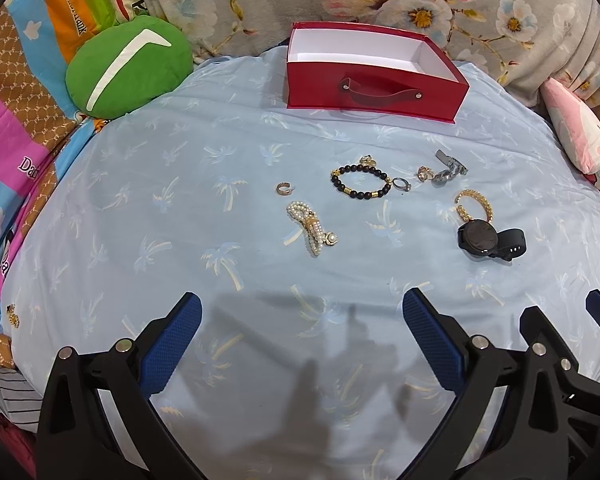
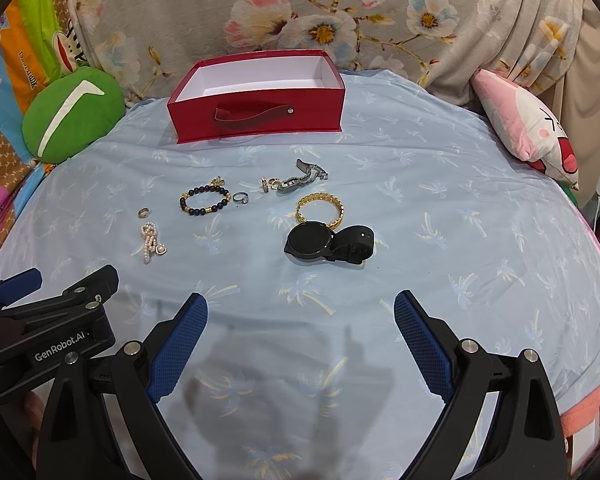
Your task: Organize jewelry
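Both grippers wide open, gripping nothing, low over the pale blue palm-print bedsheet (image 1: 140,208) at the bottom of each frame: left gripper (image 1: 302,312) bottom centre of the left wrist view, right gripper (image 2: 301,312) bottom centre of the right wrist view, blue textured pads (image 2: 178,344) spread far apart. Open red cardboard box with white interior and strap handle (image 1: 374,90) upper centre, at the far side of the sheet, nothing seen inside. Jewelry loose mid-frame, well apart from the box and from both grippers: black bead bracelet with gold spacers (image 1: 360,182) centre; small silver ring with stone (image 1: 401,184) just beside it on the right; small gold band ring (image 1: 285,188) to its left; white pearl bracelet with gold clasp (image 1: 312,226) below that ring; silver metal link watch band (image 1: 450,170) centre right with small gold rings (image 1: 423,173) beside it; gold chain bangle (image 1: 474,208) touching a black round-face smartwatch (image 1: 490,238) just below it. Green round cushion with white stripe (image 1: 128,66) upper left. Pink and white plush pillow (image 2: 528,120) upper right of the right wrist view. Grey floral blanket (image 2: 260,8) along the top.
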Demonstrator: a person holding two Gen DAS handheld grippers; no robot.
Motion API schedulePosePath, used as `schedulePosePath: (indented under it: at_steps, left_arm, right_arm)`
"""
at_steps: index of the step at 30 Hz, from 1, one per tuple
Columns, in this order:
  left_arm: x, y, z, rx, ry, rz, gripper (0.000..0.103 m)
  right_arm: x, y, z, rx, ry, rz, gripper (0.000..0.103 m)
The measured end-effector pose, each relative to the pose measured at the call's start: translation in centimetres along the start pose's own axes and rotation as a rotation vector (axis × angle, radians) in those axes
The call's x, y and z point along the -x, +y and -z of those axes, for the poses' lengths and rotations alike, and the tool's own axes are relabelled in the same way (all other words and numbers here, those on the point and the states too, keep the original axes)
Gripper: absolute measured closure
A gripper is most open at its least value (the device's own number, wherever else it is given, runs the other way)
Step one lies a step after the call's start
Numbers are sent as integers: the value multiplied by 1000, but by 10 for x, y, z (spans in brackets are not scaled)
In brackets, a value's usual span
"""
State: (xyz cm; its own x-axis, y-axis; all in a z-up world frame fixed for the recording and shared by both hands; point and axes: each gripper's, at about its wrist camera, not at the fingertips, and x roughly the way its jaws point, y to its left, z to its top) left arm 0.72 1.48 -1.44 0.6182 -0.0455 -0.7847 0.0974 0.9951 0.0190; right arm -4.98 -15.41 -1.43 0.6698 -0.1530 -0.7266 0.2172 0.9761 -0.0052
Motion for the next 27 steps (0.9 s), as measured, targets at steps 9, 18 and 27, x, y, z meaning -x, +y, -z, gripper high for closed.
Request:
schedulePosePath:
  at_steps: [9,18,27]
  left_arm:
    - [-1,6,2,4,3,0,5]
    - [-1,6,2,3,5,-2,5]
    - [-2,9,2,7,10,-3,5]
  right_arm:
    - [-1,3,0,2,3,-3,10]
    - [-1,3,-2,3,5,-1,10]
    - [-2,4,-1,2,7,-1,10]
